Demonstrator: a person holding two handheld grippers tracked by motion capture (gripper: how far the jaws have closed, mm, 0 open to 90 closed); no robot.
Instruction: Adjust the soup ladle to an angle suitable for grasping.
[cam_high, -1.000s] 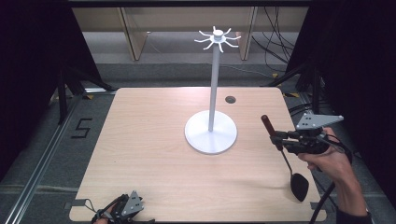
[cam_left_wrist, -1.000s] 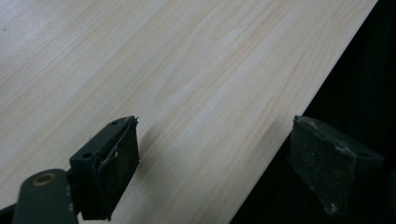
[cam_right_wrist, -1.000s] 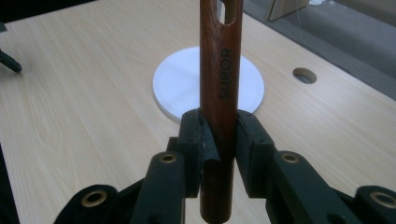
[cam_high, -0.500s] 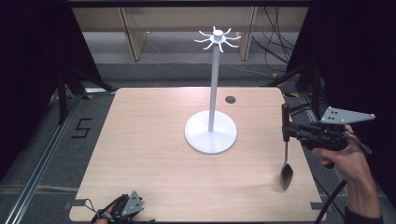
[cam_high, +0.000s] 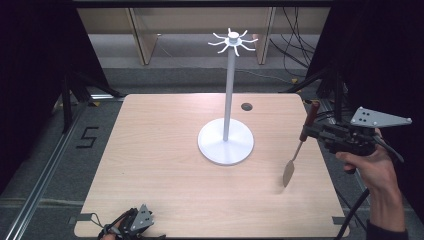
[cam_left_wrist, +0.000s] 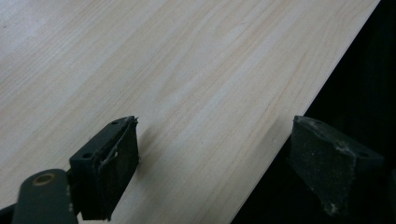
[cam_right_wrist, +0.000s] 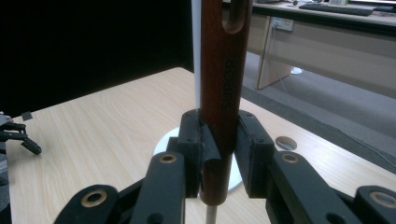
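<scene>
The right gripper's fingers pinch the red-brown handle of a spatula, which hangs nearly upright: the hanging slot sits above the fingers, the thin shaft and blade drop below them, and the blade tip hovers just over the desk.

To finish the hang well, lift until the slot is level with a hook of the white rack. Its crown of prongs stands well above and to the left of the fingers. Keep the handle vertical so the slot meets a prong squarely, and approach from the side.

The desk's right edge lies close beneath the fingers. The open room is leftward, toward the rack's round base.

The left gripper rests at the near desk edge with its fingers spread and nothing between them.
</scene>
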